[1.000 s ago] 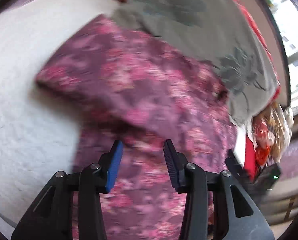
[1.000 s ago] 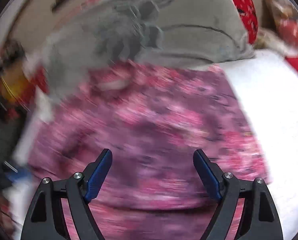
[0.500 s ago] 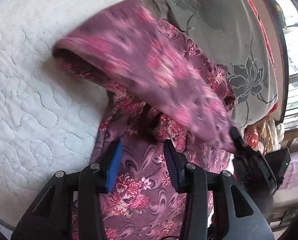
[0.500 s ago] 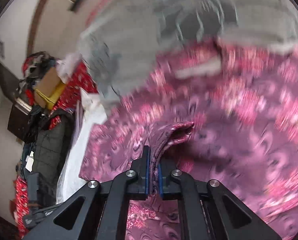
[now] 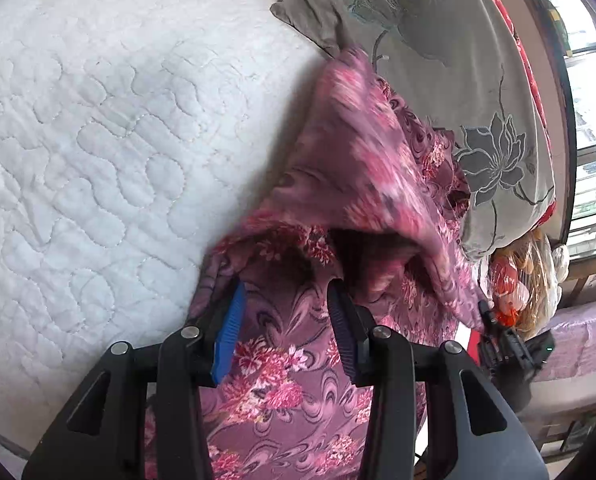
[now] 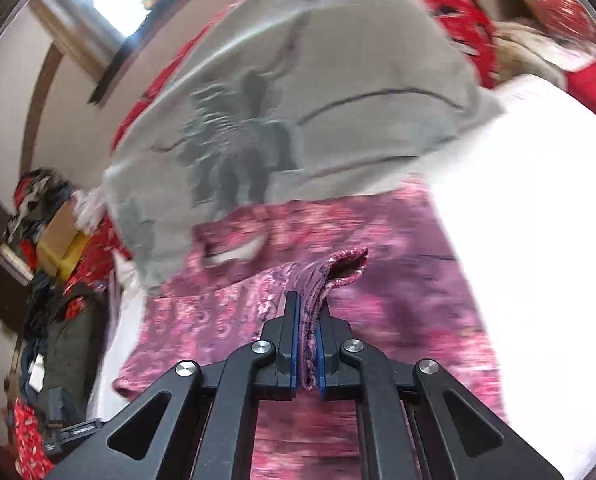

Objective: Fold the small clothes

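**Right tongs pinch the floral garment, left tongs stand apart over it**

My right tongs (image 6: 307, 340) are clamped on a bunched edge of the purple floral garment (image 5: 298, 396), which lies on the white quilted bed (image 5: 98, 140) beside a grey flowered pillow (image 5: 458, 80). My left tongs (image 5: 284, 332) stand part open just above the cloth (touching it or not, I cannot tell). The lifted flap is blurred and hides what lies beneath.

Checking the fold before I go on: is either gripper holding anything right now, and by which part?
The right gripper is shut on the purple floral garment, pinching a bunched hem edge. The left gripper holds nothing; its fingers stand apart above the cloth.
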Demonstrator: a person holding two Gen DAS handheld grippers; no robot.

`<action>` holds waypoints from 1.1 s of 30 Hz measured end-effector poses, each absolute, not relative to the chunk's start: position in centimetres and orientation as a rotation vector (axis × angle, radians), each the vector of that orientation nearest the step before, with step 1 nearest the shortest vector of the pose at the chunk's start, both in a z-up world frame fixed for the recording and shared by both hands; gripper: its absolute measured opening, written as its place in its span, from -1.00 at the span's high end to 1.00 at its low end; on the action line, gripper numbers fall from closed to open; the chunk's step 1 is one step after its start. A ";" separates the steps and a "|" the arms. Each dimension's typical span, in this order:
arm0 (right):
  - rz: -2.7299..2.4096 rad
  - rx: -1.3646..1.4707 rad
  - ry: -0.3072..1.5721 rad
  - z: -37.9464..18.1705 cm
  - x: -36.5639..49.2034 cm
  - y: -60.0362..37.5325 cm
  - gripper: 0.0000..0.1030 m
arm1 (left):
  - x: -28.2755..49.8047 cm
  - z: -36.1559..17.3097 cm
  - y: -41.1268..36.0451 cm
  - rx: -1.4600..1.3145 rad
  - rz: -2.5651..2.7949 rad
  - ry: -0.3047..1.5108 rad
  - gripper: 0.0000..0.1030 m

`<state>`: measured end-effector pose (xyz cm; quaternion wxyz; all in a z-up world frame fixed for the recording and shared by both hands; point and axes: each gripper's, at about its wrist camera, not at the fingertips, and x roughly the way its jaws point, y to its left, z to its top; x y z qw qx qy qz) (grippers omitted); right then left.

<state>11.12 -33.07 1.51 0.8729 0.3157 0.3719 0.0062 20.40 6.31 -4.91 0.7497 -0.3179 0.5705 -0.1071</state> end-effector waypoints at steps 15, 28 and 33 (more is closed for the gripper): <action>0.023 0.783 0.878 -2.1 11.3 -35.8 0.72 | 25.7 4.0 -0.3 -0.619 -0.395 1.129 -0.02; -0.035 0.600 0.928 -2.2 12.1 -36.2 0.77 | 24.8 -1.5 0.5 -0.372 -0.215 1.289 -0.01; 0.084 0.484 0.819 1.7 10.7 -34.3 0.52 | 23.5 -0.3 -0.1 -0.363 -0.246 1.245 -0.05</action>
